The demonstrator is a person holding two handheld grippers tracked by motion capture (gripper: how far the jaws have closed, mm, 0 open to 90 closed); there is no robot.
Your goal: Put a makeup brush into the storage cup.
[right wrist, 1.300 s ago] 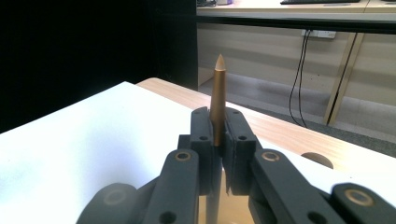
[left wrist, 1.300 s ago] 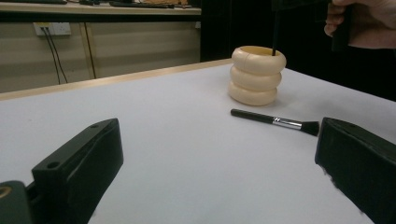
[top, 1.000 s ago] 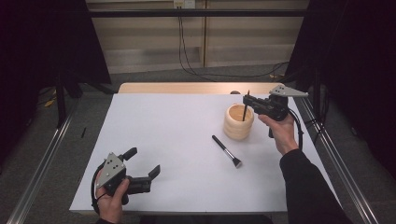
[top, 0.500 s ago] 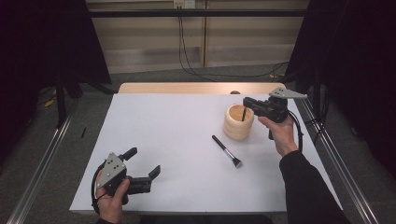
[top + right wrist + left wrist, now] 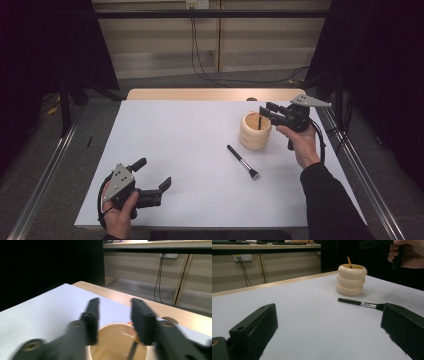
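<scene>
In the high view, the right gripper (image 5: 268,109) hangs just above the rim of the cream holder (image 5: 255,131), its jaws pointing over the holder's mouth. A thin brush handle (image 5: 260,121) stands inside the holder, just below and beside the jaw tips; the jaws have just been opening and nothing is clamped between them. A second brush (image 5: 242,162) lies flat on the white table (image 5: 190,145), nearer the person than those jaws and apart from the holder. The left gripper (image 5: 151,180) rests at the near left of the table, jaws spread wide with nothing between them, well apart from both brushes.

In the left gripper view, the two black jaws stand far apart at the bottom corners. The lying brush (image 5: 359,303) is ahead of them, its bristle end just beside the tip of the jaw at the right. The holder (image 5: 351,280) stands farther off, with the handle (image 5: 349,262) sticking out of its top.

In the right gripper view, the jaws are parted with a clear gap. The holder's opening (image 5: 117,345) sits directly below them, and the handle (image 5: 132,351) leans inside, under the jaw at the right, untouched.
</scene>
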